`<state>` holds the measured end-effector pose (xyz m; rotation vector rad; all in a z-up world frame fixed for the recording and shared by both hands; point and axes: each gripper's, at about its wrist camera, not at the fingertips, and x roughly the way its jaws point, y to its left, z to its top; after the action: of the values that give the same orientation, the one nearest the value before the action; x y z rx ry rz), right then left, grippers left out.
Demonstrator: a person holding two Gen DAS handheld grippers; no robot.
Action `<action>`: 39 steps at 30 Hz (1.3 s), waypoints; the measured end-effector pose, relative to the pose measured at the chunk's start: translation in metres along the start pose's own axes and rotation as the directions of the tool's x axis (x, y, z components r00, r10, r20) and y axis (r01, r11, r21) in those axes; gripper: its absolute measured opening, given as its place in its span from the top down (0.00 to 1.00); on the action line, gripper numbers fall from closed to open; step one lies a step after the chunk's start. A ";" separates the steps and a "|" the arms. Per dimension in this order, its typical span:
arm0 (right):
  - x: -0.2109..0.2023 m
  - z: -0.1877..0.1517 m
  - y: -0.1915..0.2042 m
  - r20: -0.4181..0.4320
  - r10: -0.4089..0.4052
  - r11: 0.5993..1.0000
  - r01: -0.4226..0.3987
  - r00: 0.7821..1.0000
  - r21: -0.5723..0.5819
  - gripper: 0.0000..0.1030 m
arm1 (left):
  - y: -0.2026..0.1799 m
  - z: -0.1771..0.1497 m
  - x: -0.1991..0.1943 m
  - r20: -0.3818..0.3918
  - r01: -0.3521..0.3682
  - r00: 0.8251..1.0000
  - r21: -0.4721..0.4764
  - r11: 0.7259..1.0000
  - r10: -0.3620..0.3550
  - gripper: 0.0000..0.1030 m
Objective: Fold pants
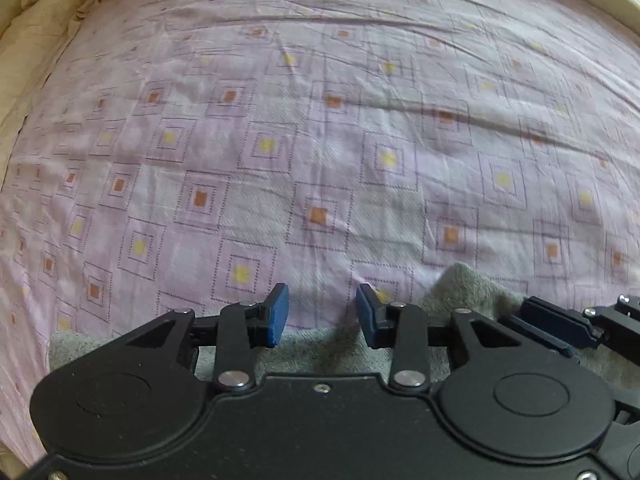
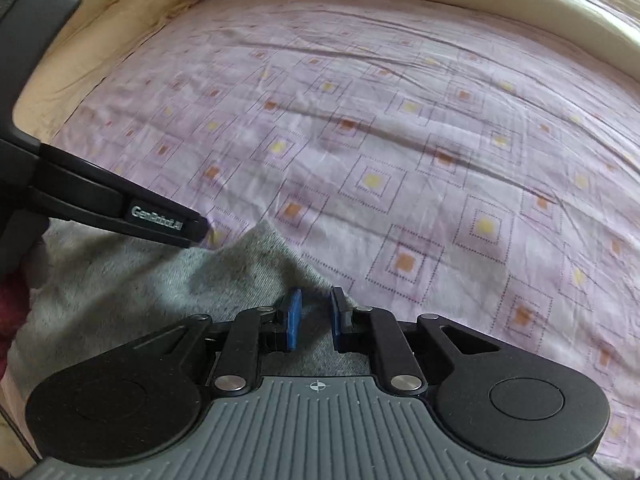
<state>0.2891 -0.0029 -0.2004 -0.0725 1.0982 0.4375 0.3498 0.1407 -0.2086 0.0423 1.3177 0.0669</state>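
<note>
The right gripper [image 2: 314,320] had its fingers parted around the grey pants [image 2: 132,284] edge, not yet pinching; the left gripper [image 1: 322,316] stood with fingers wide apart just above the same cloth. Both would likely do best closing fully on the edge before lifting it across the bed sheet [image 1: 320,140] ahead.

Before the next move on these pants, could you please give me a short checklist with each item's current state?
1. Left gripper open: ok, fingers apart.
2. Right gripper open: ok, narrower gap.
3. Grey pants within reach: ok, under both grippers.
4. Fabric between right fingers: cannot tell; cloth sits behind the gap.
5. Pants lying flat: not ok, corner raised.
6. Purple bedsheet ahead free for folding: ok.
</note>
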 end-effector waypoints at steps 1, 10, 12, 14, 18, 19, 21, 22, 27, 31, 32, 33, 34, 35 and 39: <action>-0.006 -0.001 0.002 0.023 0.021 1.000 -0.022 1.000 0.014 0.85 | 0.006 0.000 -0.007 0.015 0.014 1.000 -0.015 1.000 -0.014 0.55; 0.017 -0.014 0.024 -0.006 0.077 0.996 -0.077 0.997 0.040 0.89 | 0.076 -0.051 -0.036 0.013 0.009 1.000 -0.037 0.999 -0.009 0.55; 0.014 -0.008 0.032 -0.014 0.032 0.997 -0.031 0.999 0.072 0.89 | 0.091 -0.063 -0.035 0.007 -0.011 1.000 -0.043 0.999 0.011 0.55; 0.003 -0.009 0.044 0.028 0.004 0.997 -0.006 1.000 0.077 0.86 | 0.107 -0.076 -0.038 0.016 -0.020 1.000 -0.049 0.999 0.021 0.54; 0.003 -0.017 0.068 0.034 0.015 0.998 -0.017 0.999 0.057 0.86 | 0.132 -0.101 -0.029 -0.024 -0.088 0.996 -0.047 0.995 0.087 0.53; 0.017 -0.018 0.072 -0.034 -0.003 0.999 0.005 0.999 0.050 0.86 | 0.137 -0.107 -0.023 -0.042 -0.095 0.995 -0.051 0.994 0.093 0.50; 0.026 -0.015 0.075 -0.024 -0.024 0.998 0.026 0.999 0.058 0.86 | 0.148 -0.116 -0.018 -0.039 -0.084 0.996 -0.060 0.995 0.082 0.38; 0.026 -0.012 0.076 -0.037 -0.034 0.997 0.036 0.999 0.063 0.86 | 0.151 -0.118 -0.019 -0.030 -0.077 0.997 -0.065 0.995 0.075 0.38; -0.012 -0.029 0.083 -0.004 -0.019 0.994 0.019 1.000 0.106 0.86 | 0.158 -0.122 -0.042 0.030 -0.043 0.999 -0.071 0.997 0.045 0.45; -0.031 -0.081 0.092 -0.096 -0.032 0.996 0.040 0.995 0.084 0.86 | 0.157 -0.141 -0.038 0.018 -0.025 1.000 -0.023 0.999 0.025 0.44; -0.032 -0.095 0.093 -0.134 -0.038 0.995 0.050 0.990 0.085 0.86 | 0.157 -0.148 -0.034 -0.004 -0.023 1.000 -0.014 1.000 0.023 0.43; -0.033 -0.111 0.093 -0.182 -0.044 0.994 0.062 0.982 0.093 0.86 | 0.157 -0.155 -0.031 -0.017 -0.029 0.999 -0.005 1.000 0.029 0.41; -0.032 -0.124 0.093 -0.220 -0.047 0.992 0.071 0.974 0.101 0.86 | 0.156 -0.162 -0.031 -0.014 -0.034 0.999 0.005 0.999 0.034 0.40; -0.034 -0.135 0.093 -0.233 -0.047 0.991 0.075 0.971 0.112 0.86 | 0.154 -0.165 -0.032 -0.007 -0.036 0.999 0.018 0.999 0.036 0.40; -0.057 -0.148 0.083 -0.211 -0.041 0.969 0.090 0.977 0.232 0.86 | 0.150 -0.164 -0.043 -0.009 -0.040 0.999 0.032 0.999 0.040 0.44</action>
<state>0.1111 0.0156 -0.2054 0.0610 1.3415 0.2377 0.1768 0.2865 -0.1981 0.0954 1.3272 0.0807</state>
